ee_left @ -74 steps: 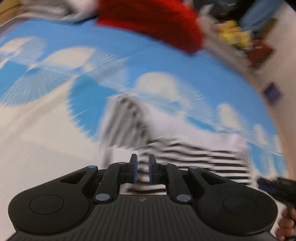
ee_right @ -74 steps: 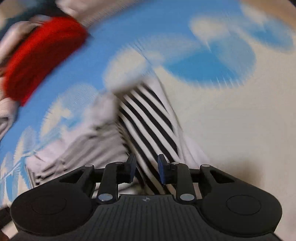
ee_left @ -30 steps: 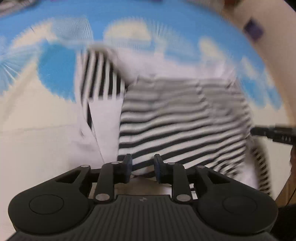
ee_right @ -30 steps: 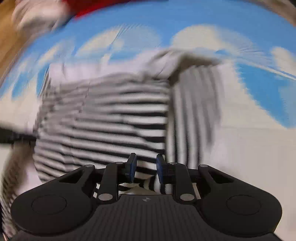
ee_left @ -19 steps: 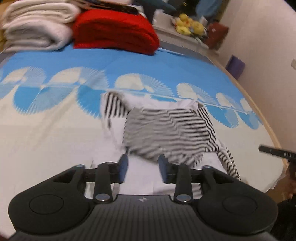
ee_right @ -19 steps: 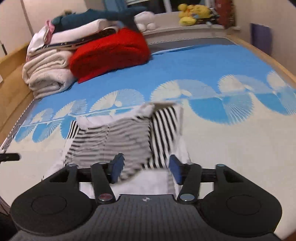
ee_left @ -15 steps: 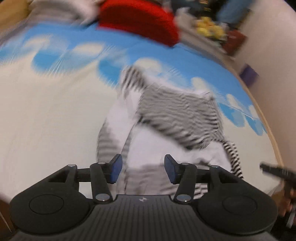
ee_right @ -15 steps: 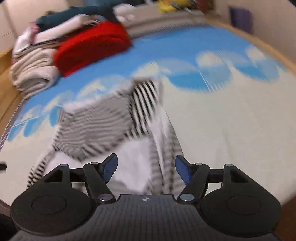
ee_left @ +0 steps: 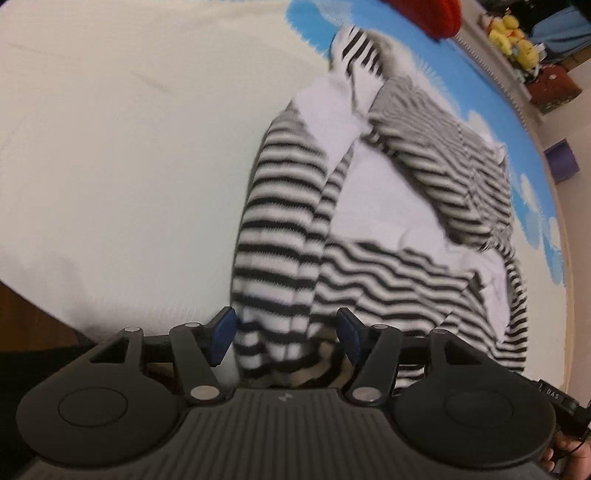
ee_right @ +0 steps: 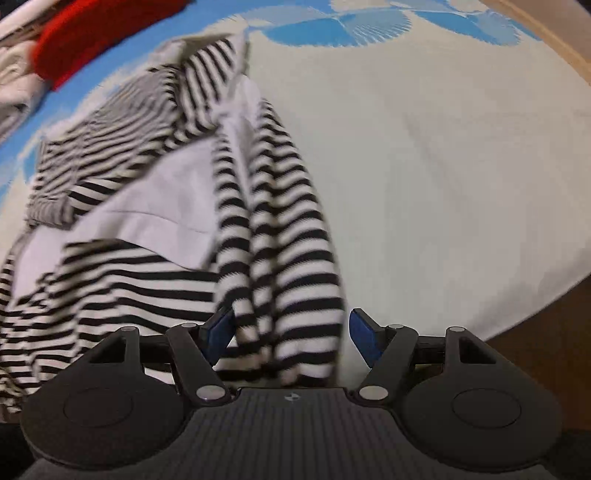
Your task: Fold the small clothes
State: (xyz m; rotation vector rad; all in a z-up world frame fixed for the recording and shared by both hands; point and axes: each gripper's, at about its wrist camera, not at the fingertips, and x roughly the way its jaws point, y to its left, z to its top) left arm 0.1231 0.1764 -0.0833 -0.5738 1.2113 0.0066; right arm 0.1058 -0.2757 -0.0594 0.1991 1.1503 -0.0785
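A small black-and-white striped garment (ee_left: pixel 388 229) lies on the bed, its far part folded back toward me over a plain white middle. My left gripper (ee_left: pixel 286 330) is open, with the garment's left striped sleeve (ee_left: pixel 273 221) lying between its fingers near the bed's front edge. My right gripper (ee_right: pixel 291 330) is open too, with the right striped sleeve (ee_right: pixel 284 236) between its fingers. Neither gripper grips the cloth. The right gripper's edge shows at the far right of the left wrist view (ee_left: pixel 554 398).
The bed sheet (ee_left: pixel 110 147) is cream near me and blue with white fan shapes farther off. A red folded blanket (ee_right: pixel 92 33) and pale towels (ee_right: pixel 11 77) lie at the far end. Yellow soft toys (ee_left: pixel 513 33) sit on a shelf. The bed's front edge (ee_right: pixel 535 314) drops to dark floor.
Both grippers were shut on the garment and carried its far part toward me. They have since opened and dropped low to the near edge, one over each sleeve.
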